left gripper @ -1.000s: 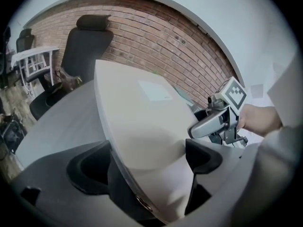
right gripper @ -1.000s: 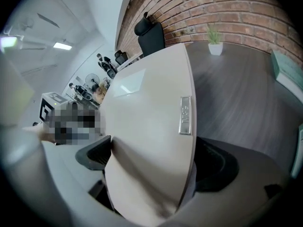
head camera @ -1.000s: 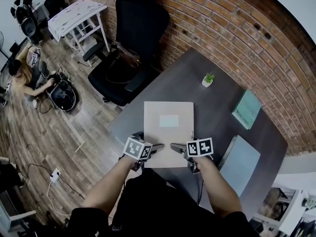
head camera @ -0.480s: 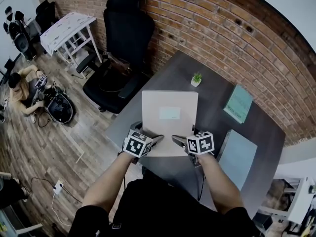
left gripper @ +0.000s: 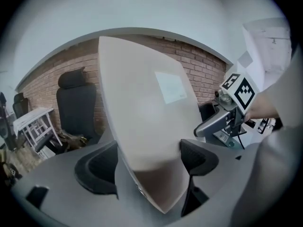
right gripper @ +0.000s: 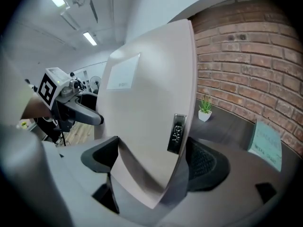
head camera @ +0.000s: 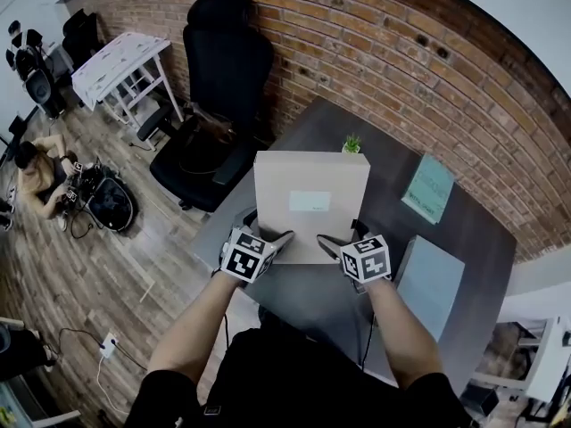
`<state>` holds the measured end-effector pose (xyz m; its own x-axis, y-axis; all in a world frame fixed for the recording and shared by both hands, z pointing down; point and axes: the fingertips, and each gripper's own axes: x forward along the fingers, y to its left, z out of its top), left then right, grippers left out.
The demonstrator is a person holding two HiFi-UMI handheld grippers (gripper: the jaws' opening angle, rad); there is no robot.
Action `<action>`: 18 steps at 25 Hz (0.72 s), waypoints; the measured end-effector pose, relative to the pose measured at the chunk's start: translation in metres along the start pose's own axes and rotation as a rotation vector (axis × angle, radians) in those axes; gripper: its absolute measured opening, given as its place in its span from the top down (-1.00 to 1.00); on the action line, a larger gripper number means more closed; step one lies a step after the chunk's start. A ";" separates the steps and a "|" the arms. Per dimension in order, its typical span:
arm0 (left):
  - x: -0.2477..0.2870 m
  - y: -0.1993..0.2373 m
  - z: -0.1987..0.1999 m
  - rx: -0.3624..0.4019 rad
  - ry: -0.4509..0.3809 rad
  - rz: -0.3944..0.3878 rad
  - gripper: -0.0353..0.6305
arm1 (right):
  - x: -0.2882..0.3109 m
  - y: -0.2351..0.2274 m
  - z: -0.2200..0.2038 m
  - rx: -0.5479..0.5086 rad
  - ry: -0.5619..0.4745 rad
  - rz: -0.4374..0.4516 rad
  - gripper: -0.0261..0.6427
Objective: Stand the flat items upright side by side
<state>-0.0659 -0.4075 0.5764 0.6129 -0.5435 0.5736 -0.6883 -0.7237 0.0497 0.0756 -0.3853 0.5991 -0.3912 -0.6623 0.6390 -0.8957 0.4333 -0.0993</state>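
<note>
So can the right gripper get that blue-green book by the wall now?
Probably not yet: the right gripper, whose jaws have just been closing, grips the beige folder between them. The book lies uncovered.

What we cannot make out
The beige folder (head camera: 311,205) hides the pot of the potted plant (head camera: 352,141) at its 12 o'clock and the tabletop (head camera: 393,214) behind it; print on its label (head camera: 310,201) and on the teal booklet (head camera: 426,188) at 2 o'clock is too small for us to read.
</note>
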 end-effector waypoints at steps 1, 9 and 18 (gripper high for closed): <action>-0.002 0.001 0.002 0.014 -0.008 0.013 -0.40 | 0.001 -0.001 0.000 -0.011 0.000 -0.002 -0.45; -0.010 0.009 0.004 0.057 -0.047 0.063 -0.29 | 0.009 0.000 -0.006 -0.065 -0.002 -0.031 -0.30; -0.019 0.021 -0.004 0.046 -0.061 0.101 -0.19 | 0.027 -0.003 0.006 -0.209 -0.012 -0.067 -0.21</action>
<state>-0.0942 -0.4107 0.5698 0.5647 -0.6387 0.5227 -0.7302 -0.6818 -0.0444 0.0667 -0.4078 0.6121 -0.3359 -0.7009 0.6292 -0.8572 0.5043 0.1042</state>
